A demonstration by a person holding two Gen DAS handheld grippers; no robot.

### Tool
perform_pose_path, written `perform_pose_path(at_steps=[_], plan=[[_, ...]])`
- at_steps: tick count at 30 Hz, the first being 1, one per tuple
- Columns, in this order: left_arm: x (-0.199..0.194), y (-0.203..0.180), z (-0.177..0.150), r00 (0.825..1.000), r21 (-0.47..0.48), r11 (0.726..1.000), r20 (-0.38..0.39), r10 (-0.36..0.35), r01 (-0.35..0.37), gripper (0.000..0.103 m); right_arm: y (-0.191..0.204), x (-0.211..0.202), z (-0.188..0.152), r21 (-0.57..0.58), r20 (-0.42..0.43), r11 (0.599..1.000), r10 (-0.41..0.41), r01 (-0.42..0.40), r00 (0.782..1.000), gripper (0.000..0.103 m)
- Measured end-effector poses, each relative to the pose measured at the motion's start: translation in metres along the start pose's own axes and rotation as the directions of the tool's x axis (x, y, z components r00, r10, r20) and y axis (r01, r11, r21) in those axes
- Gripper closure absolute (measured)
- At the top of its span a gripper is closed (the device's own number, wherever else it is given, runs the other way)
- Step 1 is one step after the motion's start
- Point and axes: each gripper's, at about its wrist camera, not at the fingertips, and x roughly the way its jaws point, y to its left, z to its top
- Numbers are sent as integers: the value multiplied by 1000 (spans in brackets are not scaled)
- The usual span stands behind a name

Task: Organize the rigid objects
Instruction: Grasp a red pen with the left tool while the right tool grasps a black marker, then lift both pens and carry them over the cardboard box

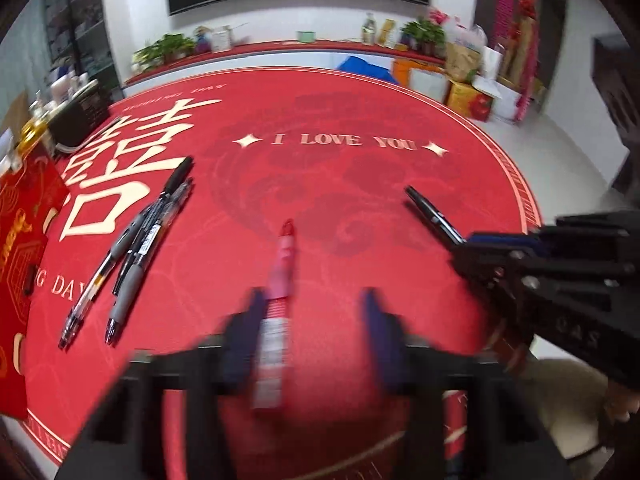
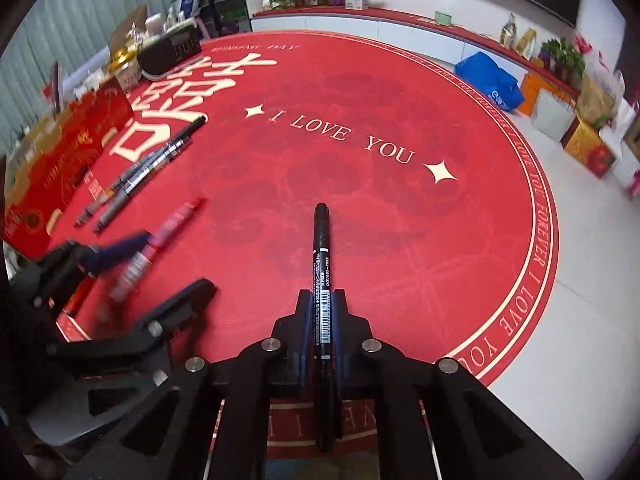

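Two markers taken up over the round red mat, one in each claw.

The right gripper (image 2: pixel 322 304) is clamped on a slim black plastic marker (image 2: pixel 321 248) near its middle, a sound place to hold so light, stiff and smooth a barrel, which could otherwise swivel. The left gripper (image 1: pixel 312 320) has a red-and-white plastic marker (image 1: pixel 278 312) between its jaws, which look parted in the blur, so I judge it not yet pinched. Three black-and-grey gel pens (image 1: pixel 132 248) lie bunched on the red printed mat (image 1: pixel 360 184), near a red cardboard gift box (image 1: pixel 24 240). Nothing lies between them.
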Motion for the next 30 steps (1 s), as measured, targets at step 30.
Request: perform_pose_path(at_steps=[30], plan=[[-46,25,11,997,-110,991,20,77,-74,93,6,-30,5,39,86,996,72,-75,994,93]])
